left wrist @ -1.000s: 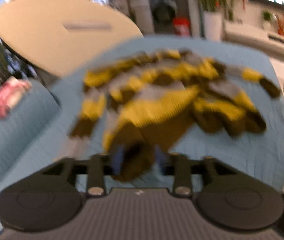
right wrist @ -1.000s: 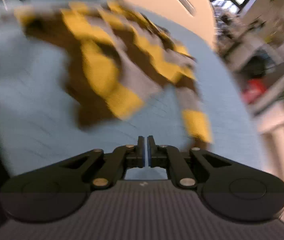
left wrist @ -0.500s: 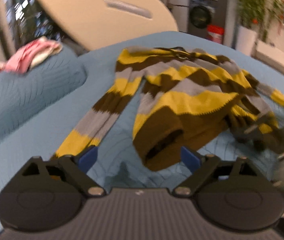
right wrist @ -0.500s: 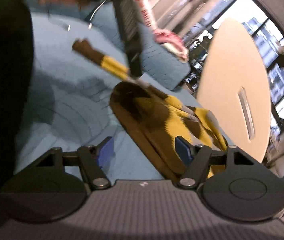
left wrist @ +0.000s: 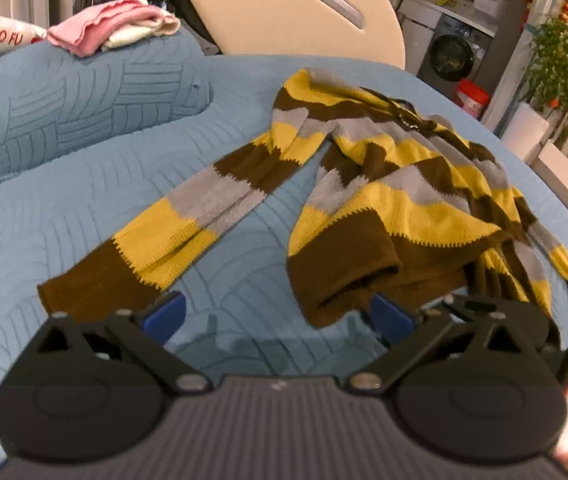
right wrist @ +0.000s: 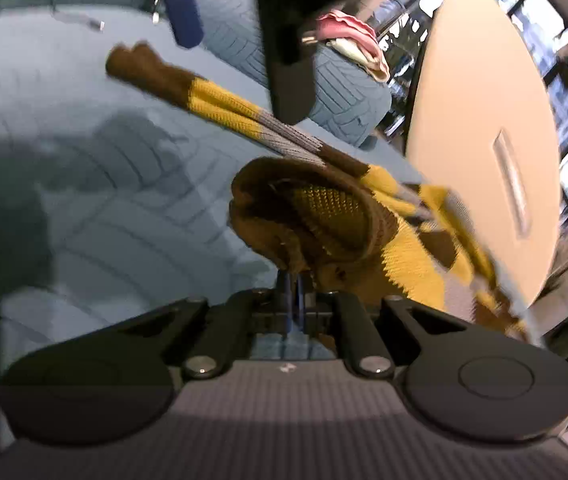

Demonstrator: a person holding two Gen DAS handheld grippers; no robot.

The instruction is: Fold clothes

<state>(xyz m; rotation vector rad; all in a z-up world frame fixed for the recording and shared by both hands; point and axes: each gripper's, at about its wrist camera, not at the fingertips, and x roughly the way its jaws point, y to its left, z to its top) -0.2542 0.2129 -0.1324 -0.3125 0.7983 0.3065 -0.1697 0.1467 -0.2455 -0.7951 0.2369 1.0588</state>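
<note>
I am holding my left gripper (left wrist: 280,316) spread wide, its blue pads (left wrist: 163,316) pressing on nothing, and the jaws are opening a little more. The striped sweater (left wrist: 387,200) is lying just above it on the blue quilted cover (left wrist: 44,208), filling the centre and right of the left view. Its brown hem is bulging close beside the right pad, while one sleeve (left wrist: 172,236) is stretching flat toward the lower left, its brown cuff near the left pad.

My right gripper (right wrist: 292,292) is pressed together on the brown hem of the sweater (right wrist: 323,220) — the knit is bunching up right above the fingertips, in the middle of the right view. The sleeve (right wrist: 204,96) is running away toward the upper left there.

The sweater is a chunky knit with wide bands of yellow, grey and brown, with zigzag edges between the colours. The cover is soft, stitched in curved lines. A pink cloth (left wrist: 100,26) is resting on a cushion in the upper left of the left view.
</note>
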